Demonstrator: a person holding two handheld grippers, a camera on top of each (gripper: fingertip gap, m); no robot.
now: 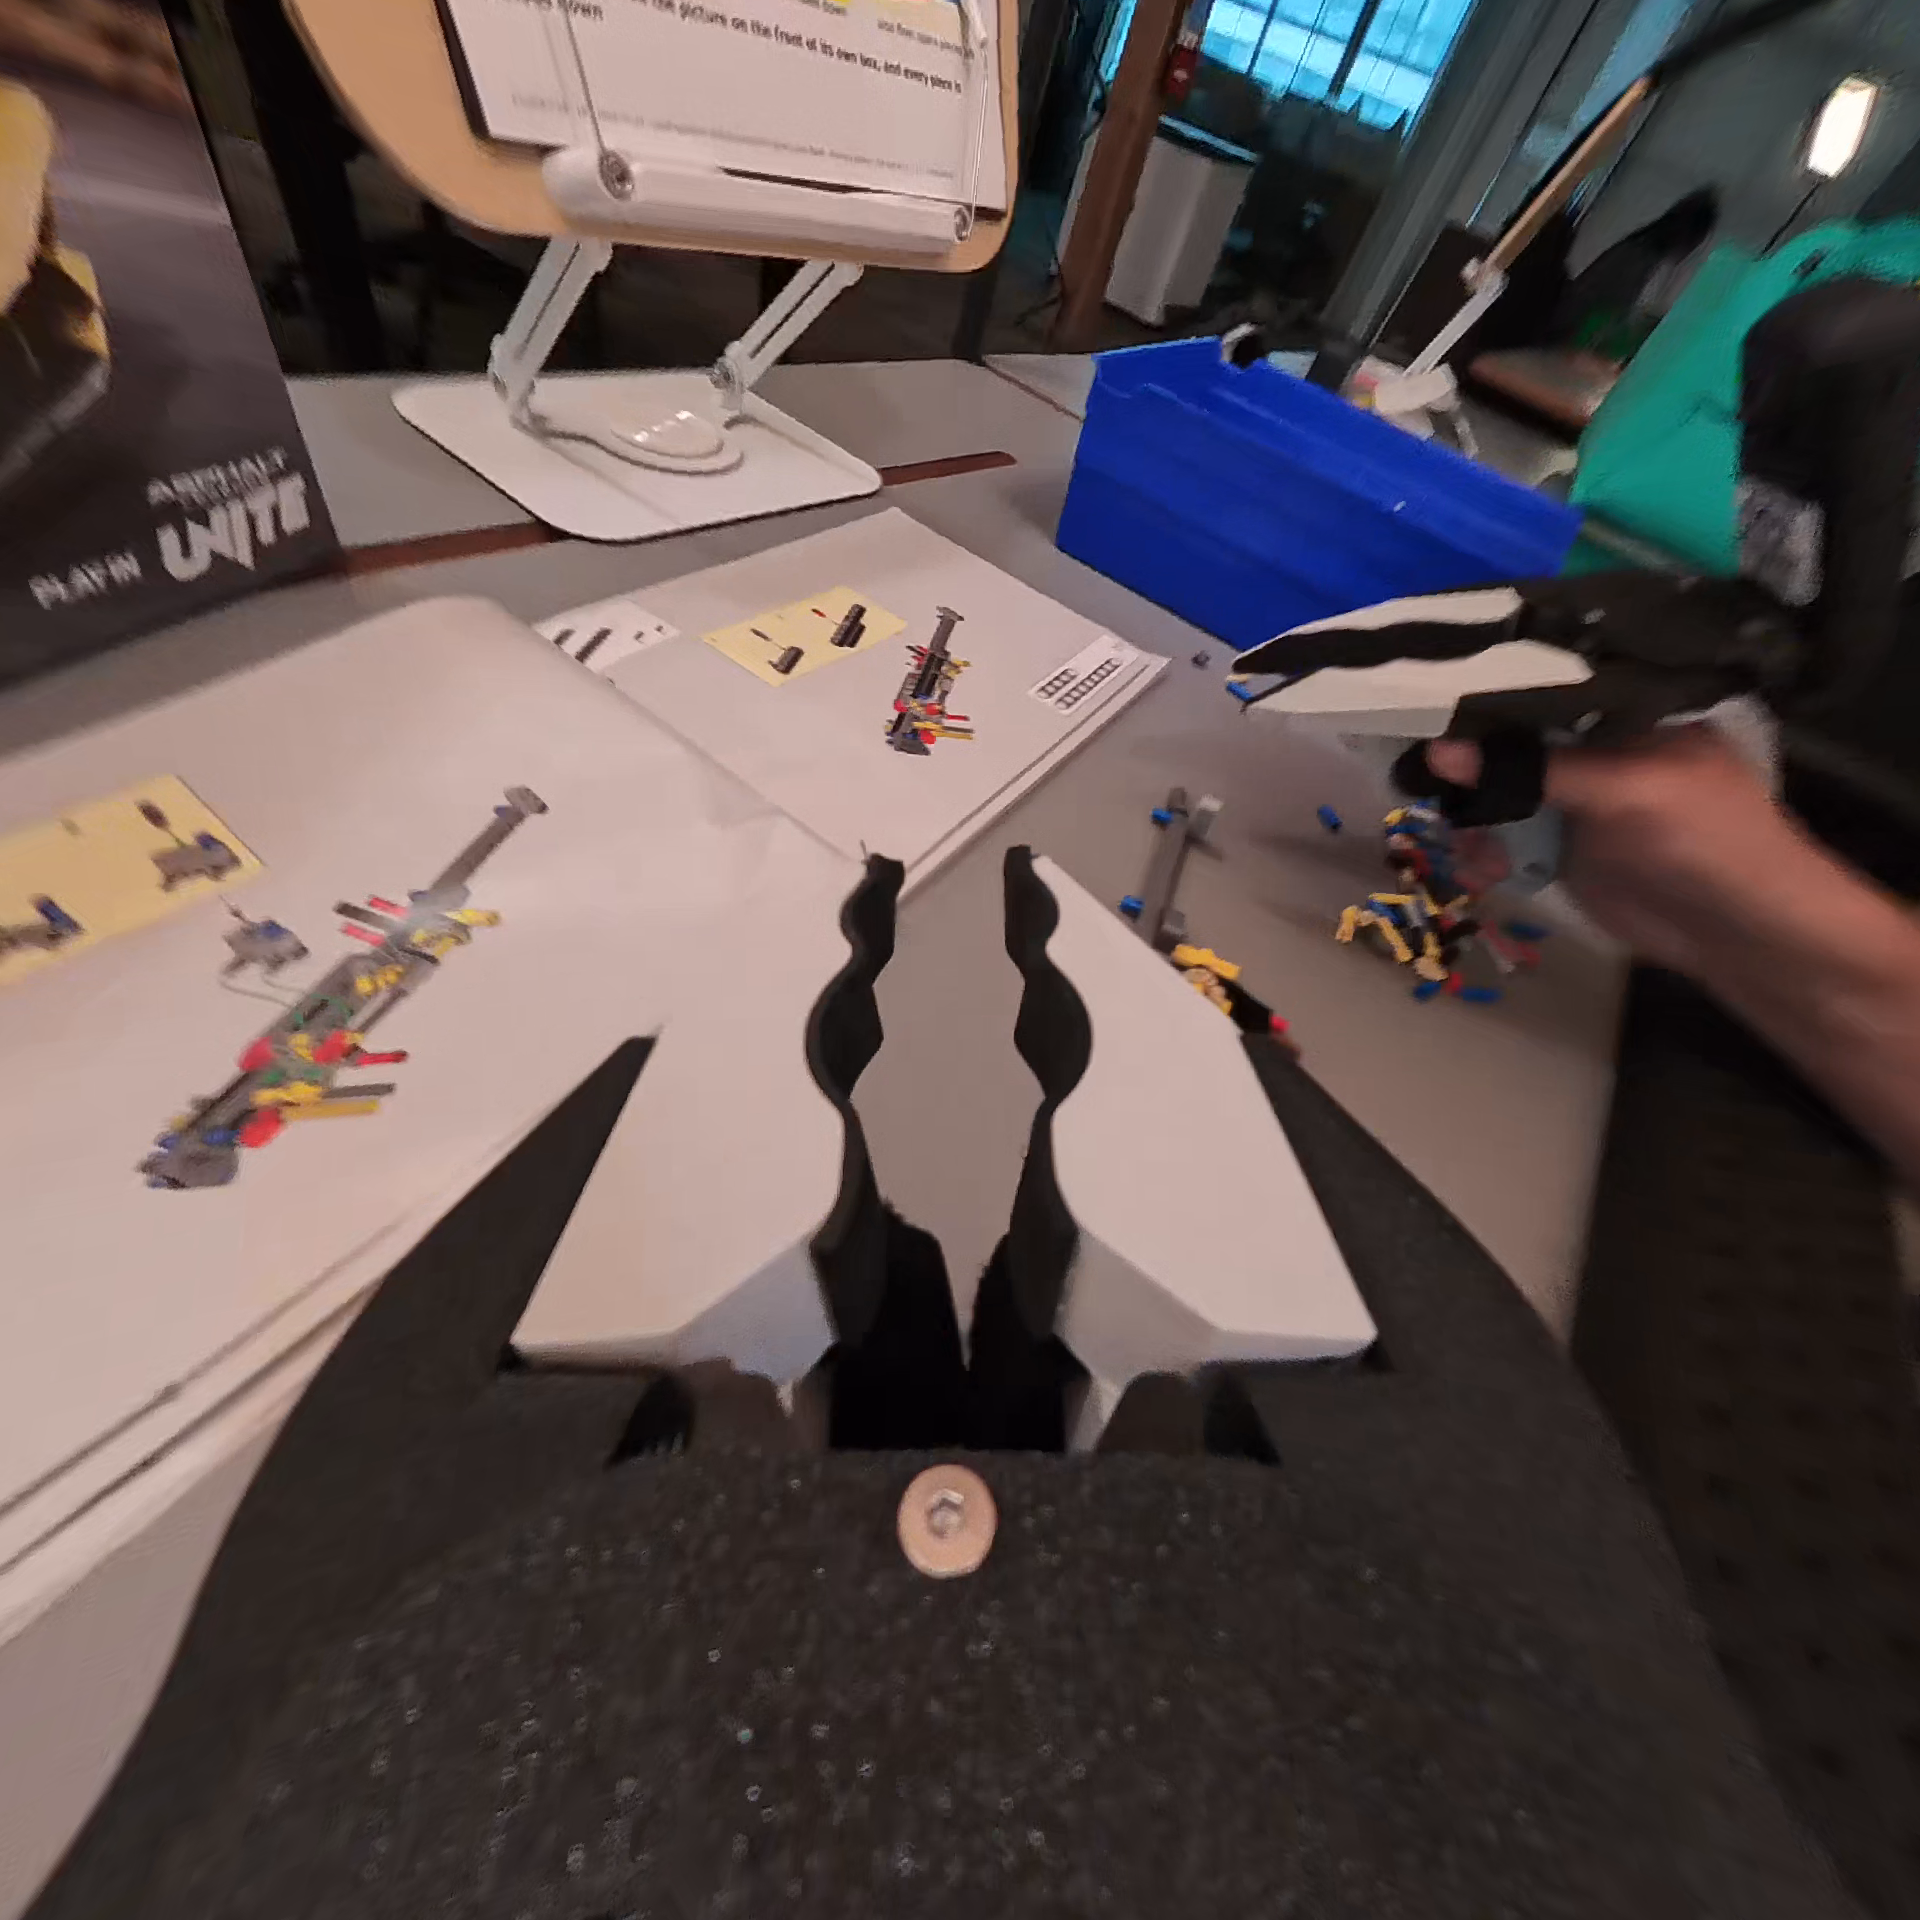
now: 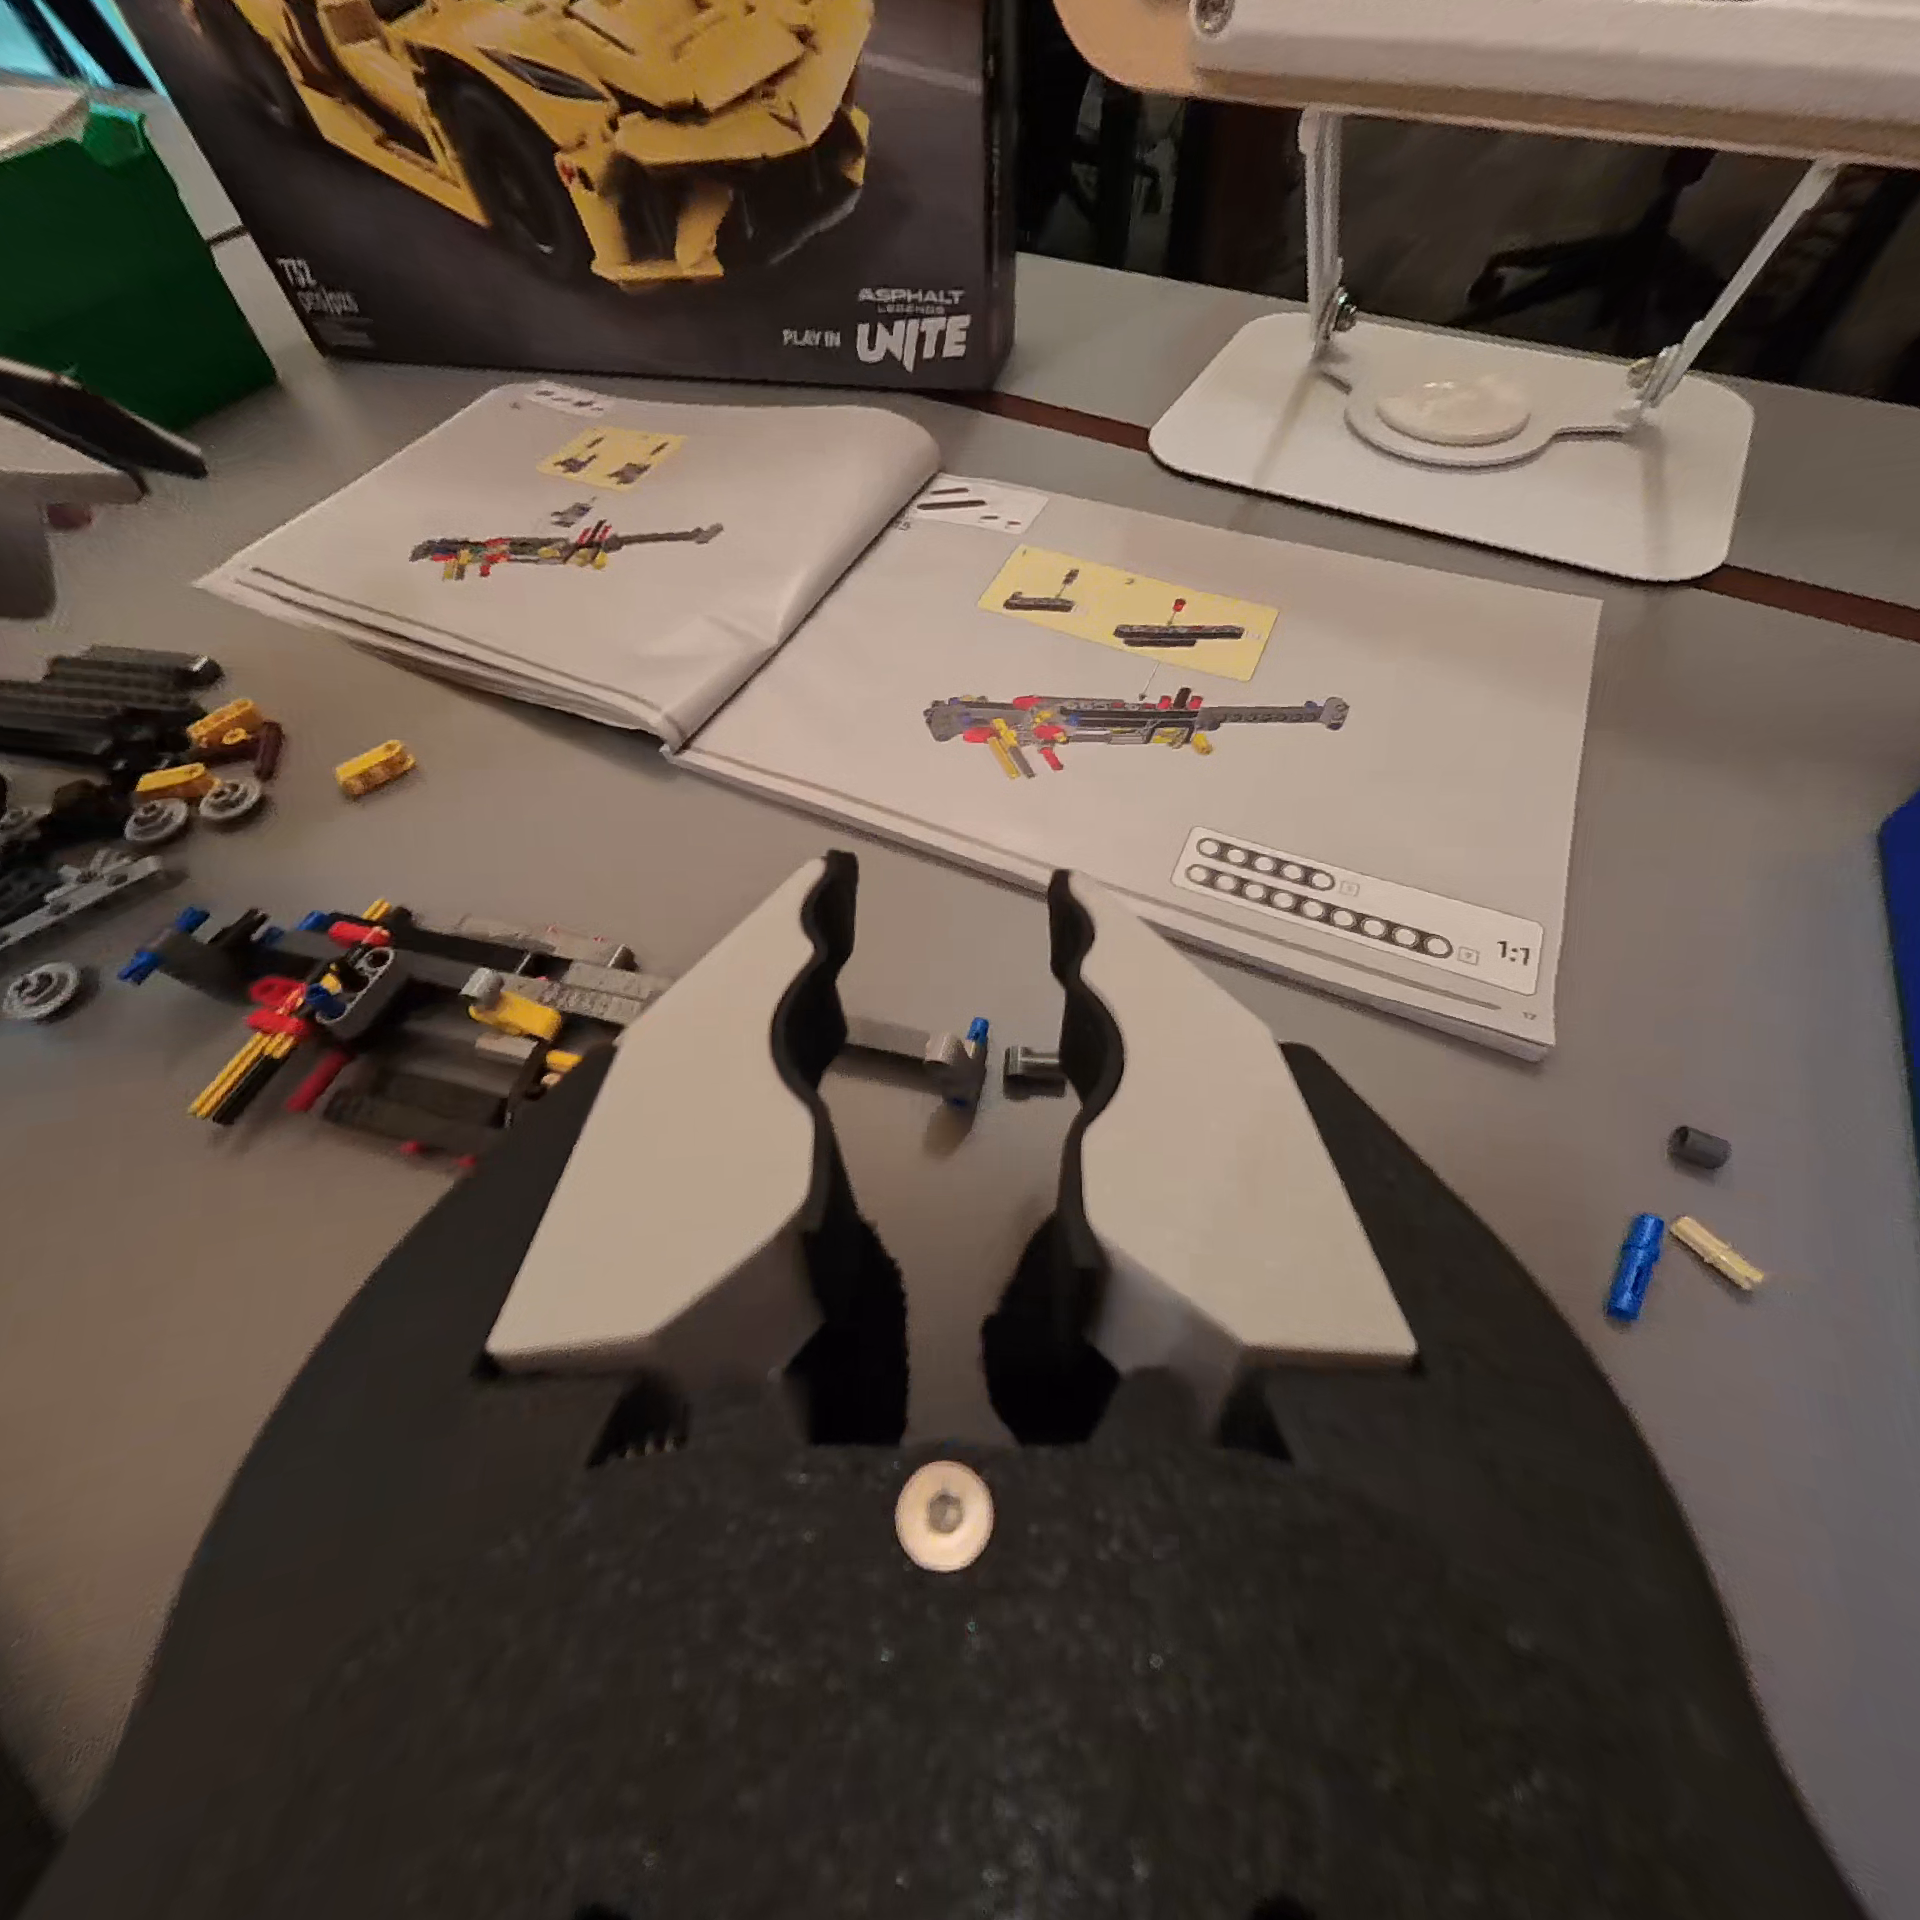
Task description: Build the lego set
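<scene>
Dim indoor light, soft shadows; motion blur left view; wide-angle edge distortion.

A flat grey table (image 2: 727,831) carries a pale grey open instruction booklet (image 2: 1143,810) with yellow inset panels; at nine o'clock lies a black, yellow, red and blue half-built brick assembly (image 2: 395,997); at three o'clock, a small blue pin (image 2: 1634,1265) beside a tan pin (image 2: 1716,1253); a dark cardboard box (image 2: 644,208) pictures a yellow car; a solid blue plastic bin (image 1: 1299,499).

I count one open booklet (image 2: 1039,665), one box (image 2: 623,187) and one stand (image 2: 1455,468). By my right tongs lie three loose pins: one blue (image 2: 1634,1265), one tan (image 2: 1714,1252), one dark (image 2: 1699,1148).
</scene>
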